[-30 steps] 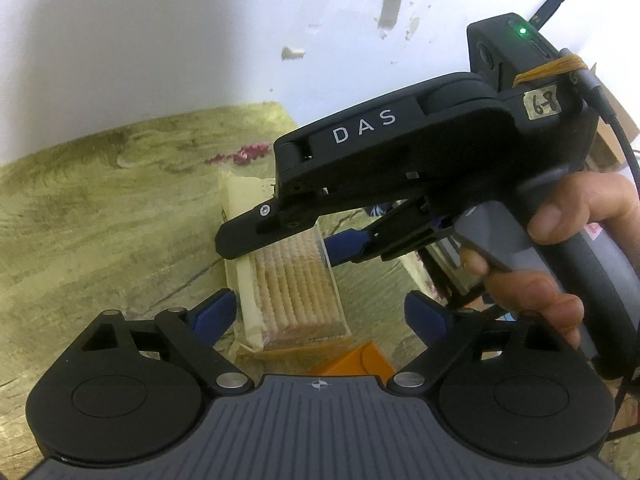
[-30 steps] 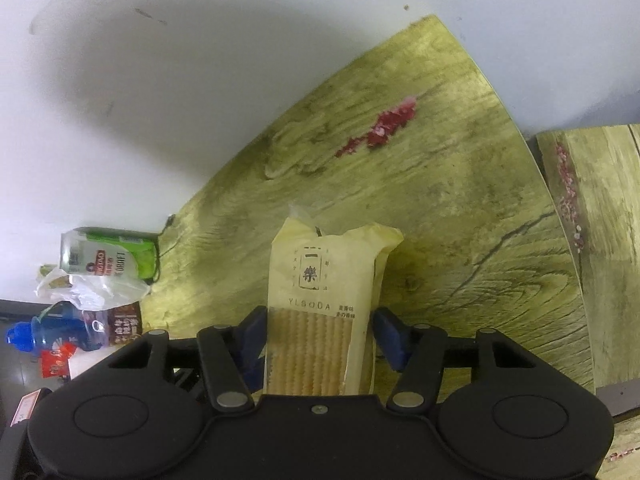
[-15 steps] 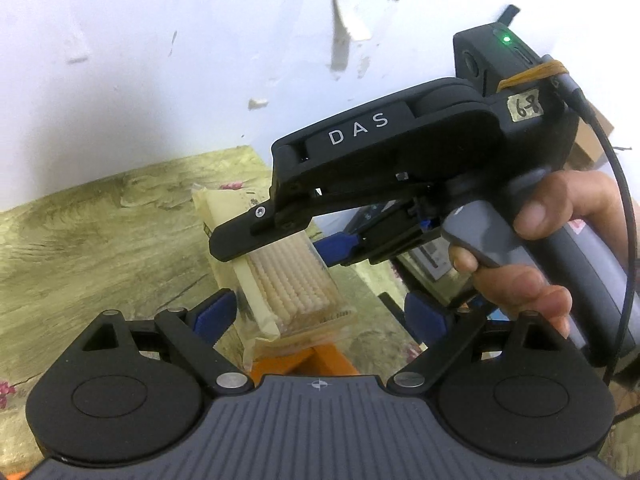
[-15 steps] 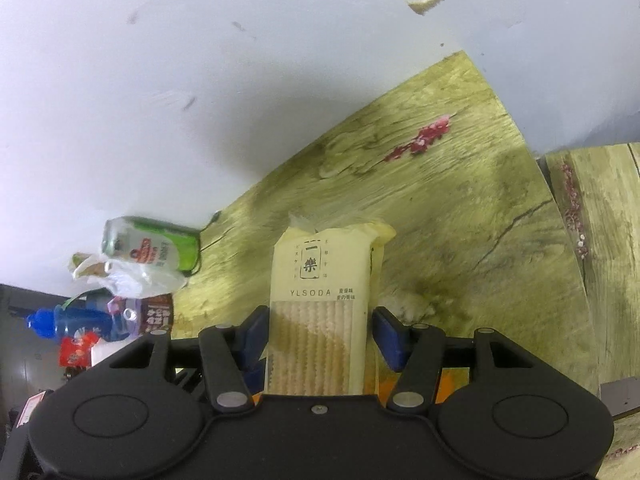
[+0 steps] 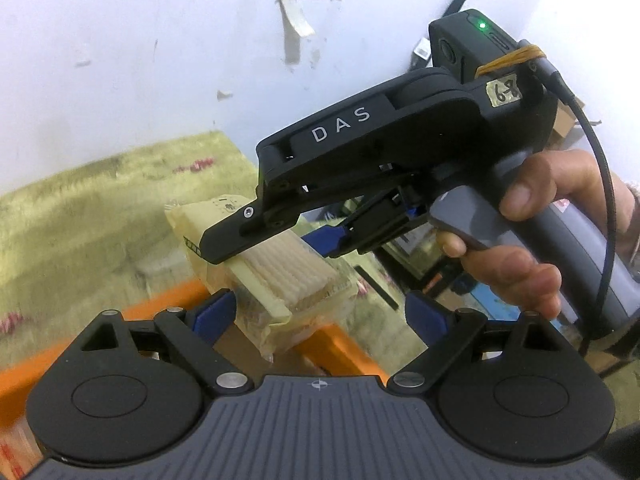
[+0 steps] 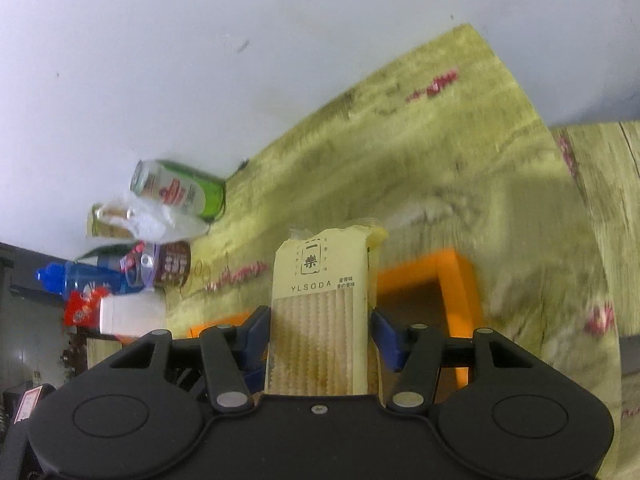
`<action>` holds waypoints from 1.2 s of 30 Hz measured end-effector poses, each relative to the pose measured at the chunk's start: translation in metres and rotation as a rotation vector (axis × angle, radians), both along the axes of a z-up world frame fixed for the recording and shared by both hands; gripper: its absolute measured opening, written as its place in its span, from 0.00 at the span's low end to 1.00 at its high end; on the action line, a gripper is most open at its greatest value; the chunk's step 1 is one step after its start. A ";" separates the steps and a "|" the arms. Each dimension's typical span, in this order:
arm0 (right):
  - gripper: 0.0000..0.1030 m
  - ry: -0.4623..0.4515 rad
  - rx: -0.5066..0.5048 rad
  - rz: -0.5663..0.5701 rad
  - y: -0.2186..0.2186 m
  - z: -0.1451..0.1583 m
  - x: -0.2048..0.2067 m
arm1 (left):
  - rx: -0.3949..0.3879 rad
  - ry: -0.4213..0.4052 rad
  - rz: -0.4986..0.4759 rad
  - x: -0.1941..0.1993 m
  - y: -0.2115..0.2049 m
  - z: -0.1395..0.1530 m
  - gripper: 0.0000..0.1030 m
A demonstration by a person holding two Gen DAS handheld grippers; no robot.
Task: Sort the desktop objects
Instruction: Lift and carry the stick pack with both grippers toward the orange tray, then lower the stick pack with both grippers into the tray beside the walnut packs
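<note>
**Right tool carrying cracker pack over orange bin, left tool empty**

Right tool (image 6: 318,338): blue pads closed against both sides of the cracker pack (image 6: 320,312), cream wrapper with "YLSODA" print, crackers visible through the clear lower part. Pack is held off the bench (image 6: 460,168), its long end pointing away from the camera. Below and behind it sits an orange bin (image 6: 452,276), near the bench's front edge; the pack hangs over the bin's left part, not touching the rim as far as can be told.

Left tool (image 5: 320,314): jaws spread wide, nothing pressed between the pads; the pack (image 5: 280,276) lies ahead of them, gripped by the right tool (image 5: 276,240) seen side-on, a person's hand (image 5: 532,240) on its grey handle. Orange bin rim (image 5: 340,344) shows under the pack.

Left end of the bench, by the wall: green can (image 6: 180,192) on its side, crumpled clear plastic bag (image 6: 160,220), brown cup (image 6: 172,268), blue bottle (image 6: 80,280), red packet (image 6: 84,306), white box (image 6: 132,314). All bunched together, well apart from the pack. Heavy motion blur on the bench surface.
</note>
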State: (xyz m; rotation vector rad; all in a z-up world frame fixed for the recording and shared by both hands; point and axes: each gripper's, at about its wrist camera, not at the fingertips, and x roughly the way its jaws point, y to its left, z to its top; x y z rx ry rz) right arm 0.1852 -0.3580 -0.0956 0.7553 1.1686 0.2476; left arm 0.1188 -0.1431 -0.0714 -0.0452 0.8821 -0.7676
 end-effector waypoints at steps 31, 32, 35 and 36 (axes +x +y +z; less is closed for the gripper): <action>0.50 0.068 -0.219 0.144 0.049 -0.054 -0.049 | 0.060 0.178 0.003 -0.022 -0.002 -0.072 0.90; 0.50 0.068 -0.220 0.147 0.049 -0.054 -0.048 | 0.064 0.181 0.003 -0.022 -0.003 -0.072 0.90; 0.50 0.070 -0.223 0.163 0.048 -0.054 -0.047 | 0.077 0.186 0.002 -0.021 -0.005 -0.073 0.90; 0.50 0.070 -0.225 0.168 0.048 -0.054 -0.047 | 0.082 0.185 0.000 -0.021 -0.006 -0.073 0.90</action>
